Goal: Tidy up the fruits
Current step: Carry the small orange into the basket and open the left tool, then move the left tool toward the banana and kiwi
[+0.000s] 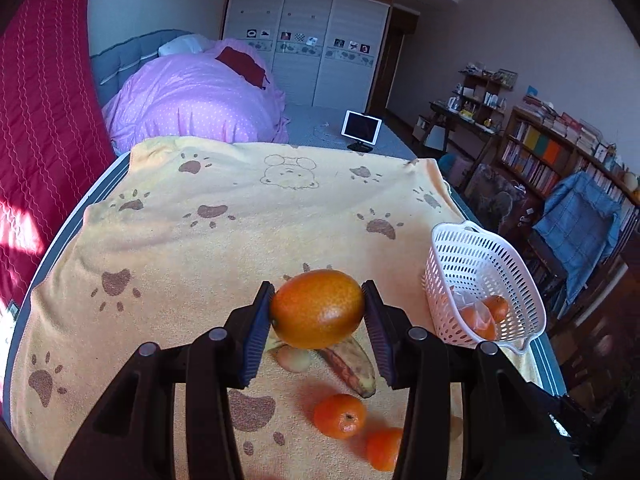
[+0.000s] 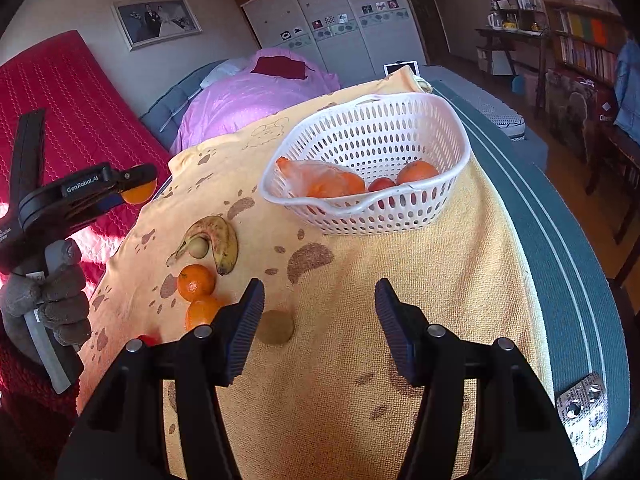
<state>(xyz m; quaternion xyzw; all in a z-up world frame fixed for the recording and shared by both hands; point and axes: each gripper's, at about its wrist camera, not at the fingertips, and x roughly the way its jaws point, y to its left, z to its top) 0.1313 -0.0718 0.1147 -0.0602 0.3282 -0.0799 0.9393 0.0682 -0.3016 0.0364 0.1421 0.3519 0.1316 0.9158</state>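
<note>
My left gripper (image 1: 318, 310) is shut on an orange-red mango (image 1: 318, 308) and holds it above the yellow towel (image 1: 240, 220). The right wrist view shows it from the side, at far left (image 2: 138, 186). Below it lie a banana (image 1: 350, 364), a small pale fruit (image 1: 294, 358) and two tangerines (image 1: 340, 416) (image 1: 384, 448). A white basket (image 1: 480, 280) at right holds bagged orange fruit (image 2: 328, 182), a tomato (image 2: 380, 184) and an orange (image 2: 416, 170). My right gripper (image 2: 320, 320) is open and empty above the towel, near a brown kiwi (image 2: 275, 327).
The towel covers a bed end with a grey striped edge (image 2: 560, 240). A pill blister pack (image 2: 584, 408) lies on that edge. A pink duvet (image 1: 192, 104) and a tablet (image 1: 361, 126) lie behind. Bookshelves (image 1: 560, 148) and a chair stand at right.
</note>
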